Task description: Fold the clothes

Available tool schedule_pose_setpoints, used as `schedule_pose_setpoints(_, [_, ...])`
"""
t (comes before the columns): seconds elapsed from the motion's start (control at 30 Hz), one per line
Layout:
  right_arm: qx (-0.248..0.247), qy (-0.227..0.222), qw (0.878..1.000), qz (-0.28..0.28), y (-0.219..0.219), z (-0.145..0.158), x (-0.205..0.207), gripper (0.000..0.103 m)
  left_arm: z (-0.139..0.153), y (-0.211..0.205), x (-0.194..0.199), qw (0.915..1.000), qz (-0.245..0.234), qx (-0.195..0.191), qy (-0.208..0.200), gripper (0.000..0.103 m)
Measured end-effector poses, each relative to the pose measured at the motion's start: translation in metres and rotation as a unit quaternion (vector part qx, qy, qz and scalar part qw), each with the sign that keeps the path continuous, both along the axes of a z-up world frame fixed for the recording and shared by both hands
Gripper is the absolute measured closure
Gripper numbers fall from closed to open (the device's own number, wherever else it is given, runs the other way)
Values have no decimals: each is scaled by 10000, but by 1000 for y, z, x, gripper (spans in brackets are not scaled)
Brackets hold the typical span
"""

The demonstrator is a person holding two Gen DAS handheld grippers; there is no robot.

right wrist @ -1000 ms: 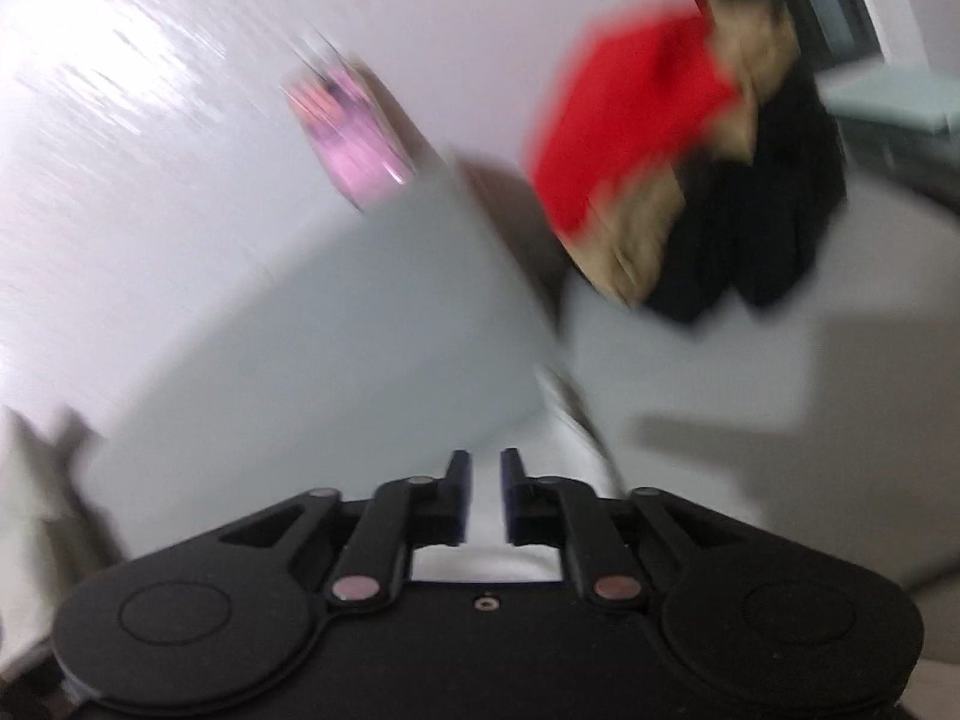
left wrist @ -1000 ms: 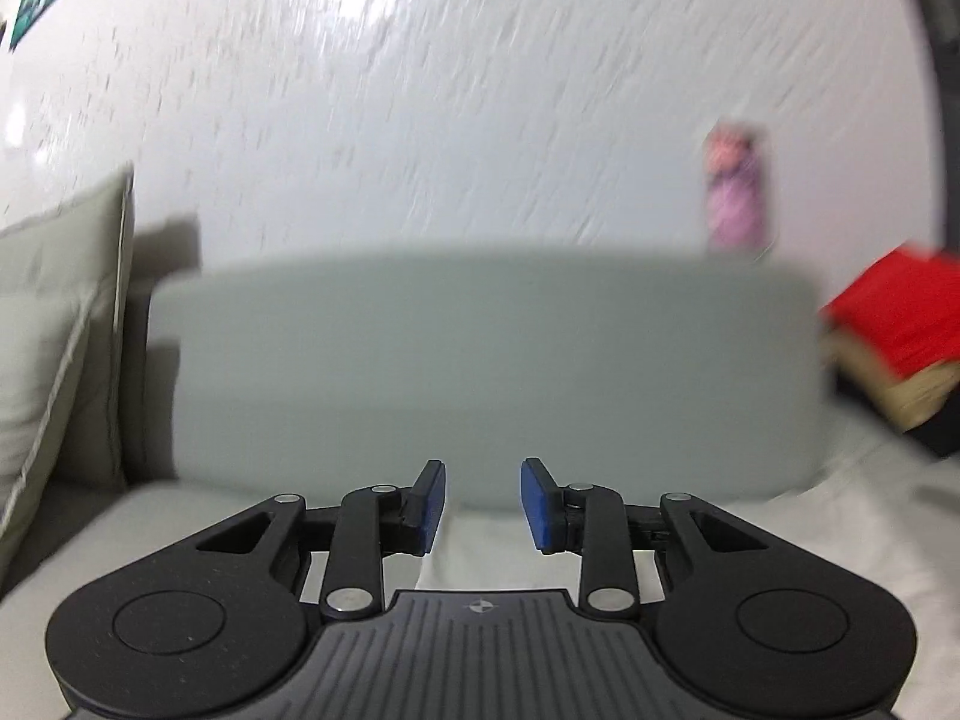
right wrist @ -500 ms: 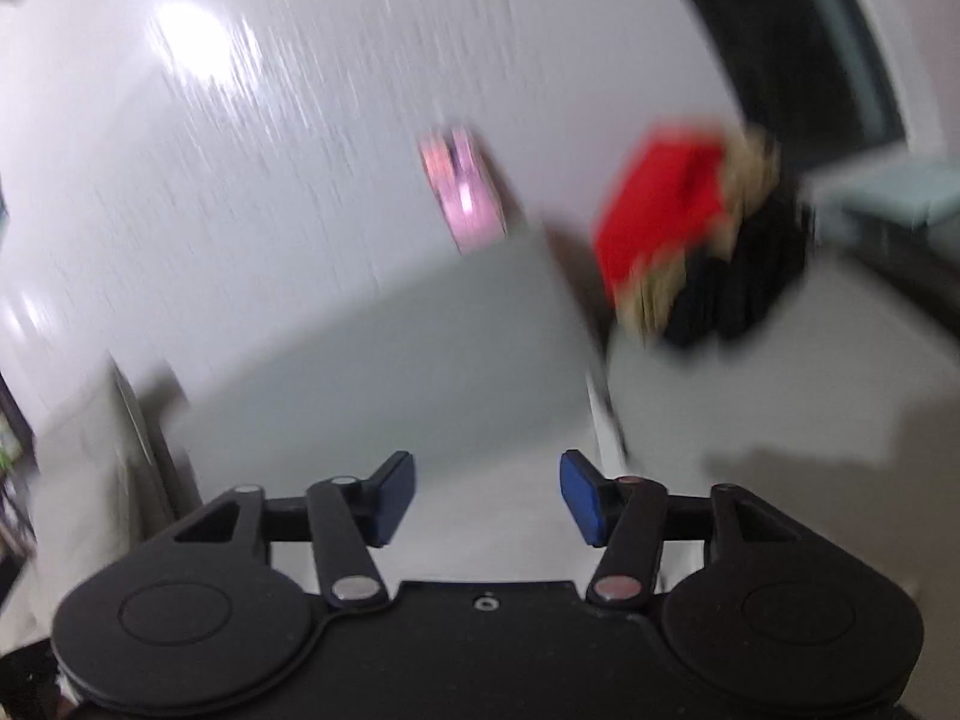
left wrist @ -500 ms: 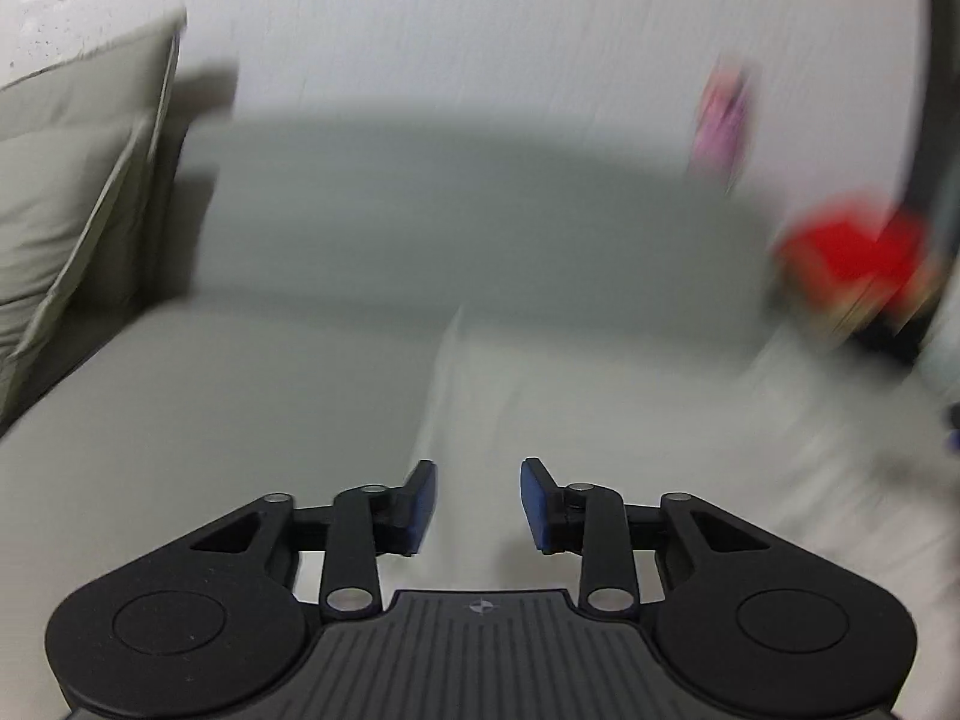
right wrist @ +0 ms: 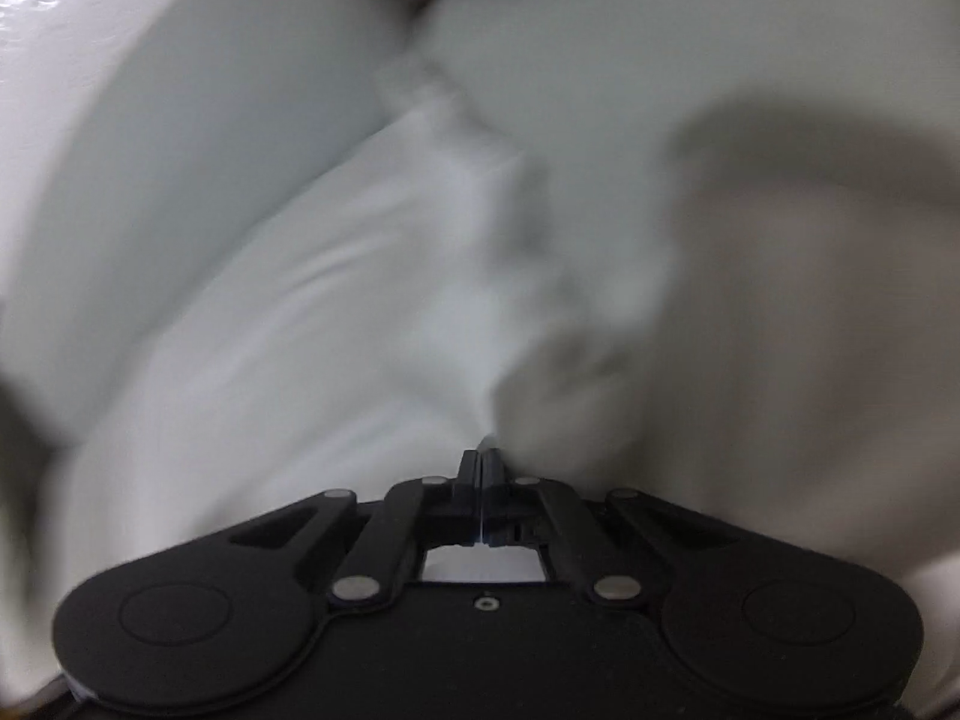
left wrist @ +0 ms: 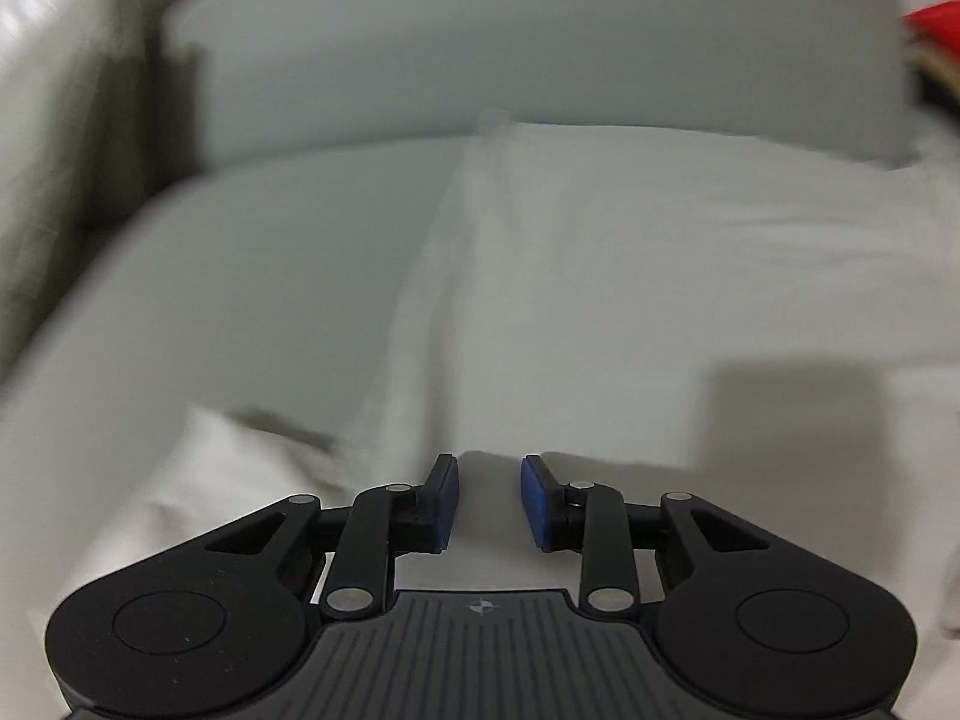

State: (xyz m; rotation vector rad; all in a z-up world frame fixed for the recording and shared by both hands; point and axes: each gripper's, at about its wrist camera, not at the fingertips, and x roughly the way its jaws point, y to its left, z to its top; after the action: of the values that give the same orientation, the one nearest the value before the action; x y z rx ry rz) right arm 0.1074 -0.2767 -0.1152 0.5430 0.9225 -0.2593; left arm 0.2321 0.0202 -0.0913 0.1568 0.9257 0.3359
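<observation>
A white garment (left wrist: 600, 300) lies spread over the grey sofa seat (left wrist: 270, 270), with a long crease running toward the backrest. My left gripper (left wrist: 489, 474) hovers low over its near part, open, with nothing between the blue pads. In the right wrist view the same white garment (right wrist: 330, 330) is blurred and bunches up at the fingertips. My right gripper (right wrist: 483, 456) is shut on it, and a thin sliver of white cloth shows between the jaws.
The sofa backrest (left wrist: 480, 48) rises behind the garment. A beige cushion (left wrist: 48, 120) stands at the left end. A red cloth (left wrist: 936, 30) on a pile sits at the far right. The right gripper's shadow (right wrist: 810, 210) falls on the seat.
Both grippers swung down from facing the wall and backrest to the garment on the seat. The right gripper, open half a second ago, has shut on the white cloth. The left stayed open.
</observation>
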Motion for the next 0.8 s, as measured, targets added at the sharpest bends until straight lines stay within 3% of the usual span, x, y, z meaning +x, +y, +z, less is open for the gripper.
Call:
schedule_pose_setpoints(0.03, [-14,-113,9999,16,-6,5,-4,103,1,2,-1,9995,126,287,-26,81])
schedule_pose_setpoints(0.07, [-3,-241,9997,31,-9,12,-14,103,5,5,-4,9993,193,306,-72,84])
schedule_pose_setpoints(0.13, [56,-520,9986,60,-12,32,-40,103,21,13,-19,9991,87,-341,-222,83])
schedule_pose_setpoints(0.2, [114,-798,9967,90,-14,51,-67,95,42,14,-44,9937,-279,-991,-441,80])
schedule_pose_setpoints(0.23, [143,-937,9954,105,-16,61,-80,86,52,10,-57,9904,-511,-1159,-556,80])
schedule_pose_setpoints(0.27, [172,-1076,9940,119,-17,71,-93,78,64,8,-71,9861,-775,-1285,-712,79])
schedule_pose_setpoints(0.33, [219,-1412,9897,91,-26,84,-129,73,86,6,-104,9737,-1315,-1464,-1149,73])
schedule_pose_setpoints(0.43, [482,-1754,9833,70,-35,90,-177,72,101,11,-153,9524,-1818,-1756,-1704,71])
schedule_pose_setpoints(0.5, [447,-1769,9830,206,-32,86,-188,72,98,14,-176,9457,-1929,-1996,-1691,71])
schedule_pose_setpoints(0.57, [413,-1783,9825,343,-29,82,-199,73,80,5,-186,9508,-1938,-1979,-1385,71])
schedule_pose_setpoints(0.67, [458,-1393,9835,1056,-5,64,-188,73,46,-24,-186,9752,-1838,-951,-783,71])
schedule_pose_setpoints(0.77, [-110,-865,9836,1576,27,45,-167,73,11,-28,-167,9869,-1552,-415,-119,68])
schedule_pose_setpoints(0.8, [-205,-726,9829,1678,33,41,-165,73,5,-27,-166,9883,-1495,-302,-86,63])
